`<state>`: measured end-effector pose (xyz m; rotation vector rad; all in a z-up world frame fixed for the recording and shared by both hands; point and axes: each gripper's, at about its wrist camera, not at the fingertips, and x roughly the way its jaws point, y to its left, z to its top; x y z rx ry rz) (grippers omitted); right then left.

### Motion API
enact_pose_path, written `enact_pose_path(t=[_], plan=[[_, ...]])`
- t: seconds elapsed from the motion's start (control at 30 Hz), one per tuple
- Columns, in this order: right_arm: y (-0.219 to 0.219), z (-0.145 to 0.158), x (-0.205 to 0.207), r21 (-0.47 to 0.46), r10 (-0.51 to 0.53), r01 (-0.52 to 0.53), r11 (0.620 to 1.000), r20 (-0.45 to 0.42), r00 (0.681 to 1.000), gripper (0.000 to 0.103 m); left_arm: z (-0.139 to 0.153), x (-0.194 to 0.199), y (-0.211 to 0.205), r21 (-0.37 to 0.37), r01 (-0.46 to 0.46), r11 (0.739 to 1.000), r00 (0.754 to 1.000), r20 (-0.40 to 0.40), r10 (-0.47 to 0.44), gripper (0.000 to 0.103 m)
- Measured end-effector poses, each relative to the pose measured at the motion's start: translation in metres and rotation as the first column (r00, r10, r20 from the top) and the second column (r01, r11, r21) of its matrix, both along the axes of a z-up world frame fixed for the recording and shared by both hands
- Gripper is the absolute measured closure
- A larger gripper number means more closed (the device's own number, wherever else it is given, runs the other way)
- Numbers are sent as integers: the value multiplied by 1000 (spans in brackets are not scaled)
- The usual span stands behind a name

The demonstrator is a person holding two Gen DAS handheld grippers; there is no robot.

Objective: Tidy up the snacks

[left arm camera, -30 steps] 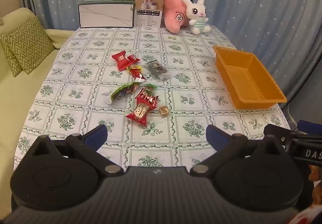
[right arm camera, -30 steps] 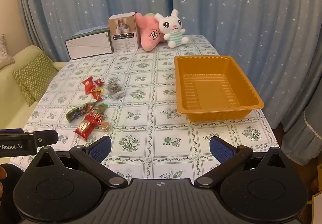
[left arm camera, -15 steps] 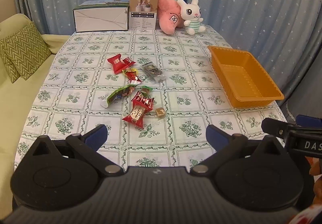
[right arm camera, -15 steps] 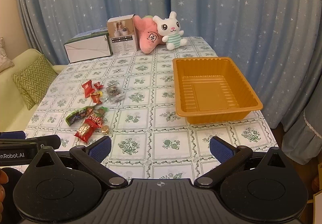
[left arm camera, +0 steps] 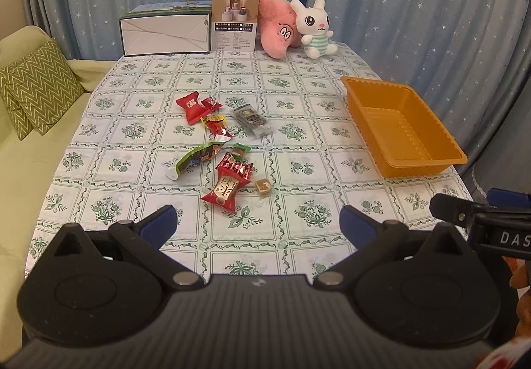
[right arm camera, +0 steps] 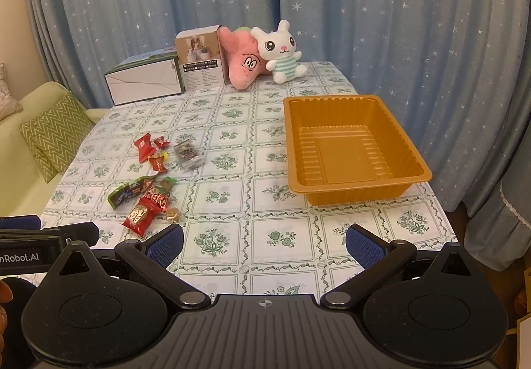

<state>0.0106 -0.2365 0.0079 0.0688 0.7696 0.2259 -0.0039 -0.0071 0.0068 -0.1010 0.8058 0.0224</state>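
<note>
Several wrapped snacks lie in a loose cluster on the tablecloth: a large red pack point(left arm camera: 227, 184) point(right arm camera: 142, 213), a green pack point(left arm camera: 195, 157) point(right arm camera: 127, 192), a small caramel cube point(left arm camera: 263, 185), a clear-wrapped dark bar point(left arm camera: 250, 118) point(right arm camera: 186, 153) and red candies point(left arm camera: 190, 105) point(right arm camera: 143, 146). An empty orange tray point(left arm camera: 415, 166) point(right arm camera: 358, 194) stands at the right. My left gripper point(left arm camera: 257, 223) is open and empty above the near table edge, short of the snacks. My right gripper point(right arm camera: 264, 243) is open and empty, near the front edge, before the tray.
At the table's far end stand a white-and-green box point(left arm camera: 166, 32), a brown product box point(left arm camera: 235, 19), a pink plush point(left arm camera: 277, 32) and a white bunny plush point(left arm camera: 315, 27). A green sofa with a zigzag cushion point(left arm camera: 31, 92) is left. Blue curtains hang behind.
Both grippers have drawn back and tilted up slightly, so the table and snacks sit a little farther off. Both stay open and empty. Nothing on the table has moved.
</note>
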Motion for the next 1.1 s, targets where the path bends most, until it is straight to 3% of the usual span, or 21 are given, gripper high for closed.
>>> enact_pose_path(t=[1.1], plan=[[-1,-1,1,-2,0,0,1000,0,1000,0,3,1,-1,3,2,1000,1000,-1,-2,0]])
